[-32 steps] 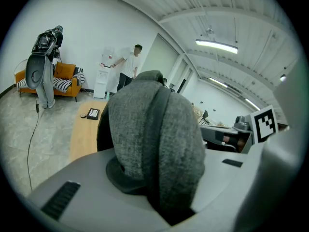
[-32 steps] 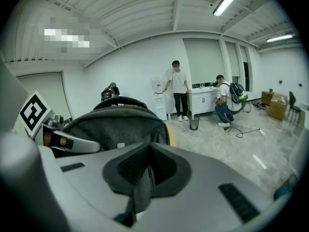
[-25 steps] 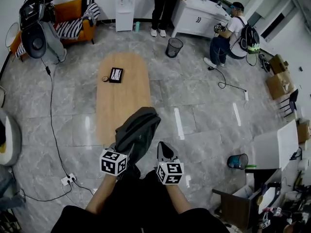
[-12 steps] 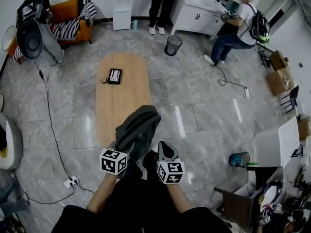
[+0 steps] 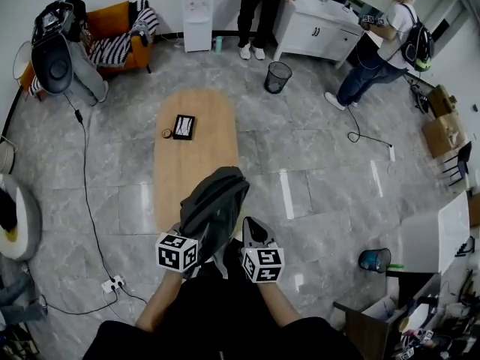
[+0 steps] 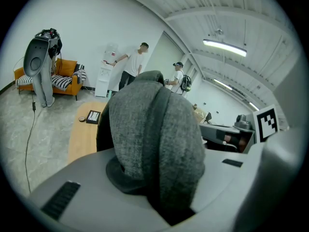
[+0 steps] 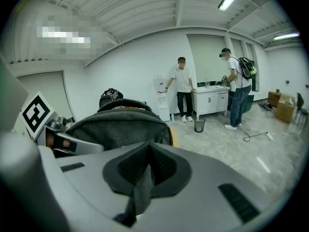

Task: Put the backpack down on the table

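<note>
1 backpack, 1 table | left gripper pinches backpack's fat gray part | right gripper pinches its thin strap | both point forward, tipped down

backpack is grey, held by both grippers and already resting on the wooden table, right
Not resting on it yet. In the head view the grey backpack hangs in the air, clamped by the left gripper and right gripper, and the left gripper view shows the wooden table lower down and ahead.
</note>
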A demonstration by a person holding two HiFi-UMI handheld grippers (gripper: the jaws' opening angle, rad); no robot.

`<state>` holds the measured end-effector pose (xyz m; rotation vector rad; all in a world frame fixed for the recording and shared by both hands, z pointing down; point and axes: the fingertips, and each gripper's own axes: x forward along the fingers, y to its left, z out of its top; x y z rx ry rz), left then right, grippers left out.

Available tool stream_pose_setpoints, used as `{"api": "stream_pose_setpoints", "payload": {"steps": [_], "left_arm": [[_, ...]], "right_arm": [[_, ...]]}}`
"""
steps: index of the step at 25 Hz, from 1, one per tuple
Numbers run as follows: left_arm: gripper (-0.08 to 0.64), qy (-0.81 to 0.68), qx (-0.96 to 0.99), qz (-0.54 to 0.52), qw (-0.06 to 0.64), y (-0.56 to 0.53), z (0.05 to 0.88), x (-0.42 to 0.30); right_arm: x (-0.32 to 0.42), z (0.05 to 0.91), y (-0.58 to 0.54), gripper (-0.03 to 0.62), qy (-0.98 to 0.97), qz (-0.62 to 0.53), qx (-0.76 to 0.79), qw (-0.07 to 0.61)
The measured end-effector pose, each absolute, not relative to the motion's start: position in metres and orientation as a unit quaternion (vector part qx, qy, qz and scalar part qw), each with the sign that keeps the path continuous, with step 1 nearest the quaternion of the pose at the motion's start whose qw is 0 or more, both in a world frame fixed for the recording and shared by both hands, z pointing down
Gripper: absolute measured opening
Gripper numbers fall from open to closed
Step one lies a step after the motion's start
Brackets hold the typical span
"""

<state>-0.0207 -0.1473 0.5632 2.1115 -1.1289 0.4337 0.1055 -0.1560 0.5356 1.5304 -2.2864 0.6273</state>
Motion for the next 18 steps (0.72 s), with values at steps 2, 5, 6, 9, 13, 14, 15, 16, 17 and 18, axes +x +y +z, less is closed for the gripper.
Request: {"api": "stream_pose_setpoints", "payload": {"steps": [2, 5, 6, 9, 13, 14, 15, 16, 17, 18], "left_arm": [[0.075, -0.441, 0.809, 0.168, 0.350, -0.156, 0.566, -0.018], [0.075, -0.449, 0.804, 0.168, 0.353, -0.171, 0.567, -0.008], [0.075, -0.451, 0.802, 0.167, 0.353, -0.176, 0.567, -0.005], [0.075, -0.460, 0.798, 0.165, 0.354, -0.193, 0.570, 0.003], [0.075, -0.471, 0.792, 0.163, 0.353, -0.215, 0.576, 0.015], [0.075, -0.475, 0.790, 0.161, 0.353, -0.221, 0.577, 0.017], [0.077, -0.479, 0.788, 0.159, 0.352, -0.226, 0.577, 0.020], [0.075, -0.484, 0.786, 0.158, 0.350, -0.231, 0.578, 0.022], [0.075, -0.488, 0.785, 0.157, 0.347, -0.236, 0.579, 0.026], [0.075, -0.491, 0.785, 0.156, 0.344, -0.242, 0.580, 0.032]], "right_arm": [[0.111, 0.538, -0.167, 0.011, -0.802, 0.222, 0.531, 0.160], [0.121, 0.539, -0.186, 0.011, -0.805, 0.228, 0.524, 0.160], [0.124, 0.539, -0.192, 0.011, -0.806, 0.230, 0.522, 0.161], [0.131, 0.542, -0.209, 0.011, -0.810, 0.236, 0.512, 0.162], [0.142, 0.549, -0.229, 0.011, -0.817, 0.238, 0.498, 0.169], [0.145, 0.551, -0.234, 0.011, -0.818, 0.240, 0.494, 0.170], [0.148, 0.553, -0.238, 0.011, -0.820, 0.243, 0.489, 0.171], [0.151, 0.555, -0.243, 0.011, -0.822, 0.245, 0.484, 0.173], [0.156, 0.556, -0.247, 0.011, -0.824, 0.247, 0.480, 0.175], [0.161, 0.557, -0.252, 0.011, -0.825, 0.247, 0.476, 0.178]]}}
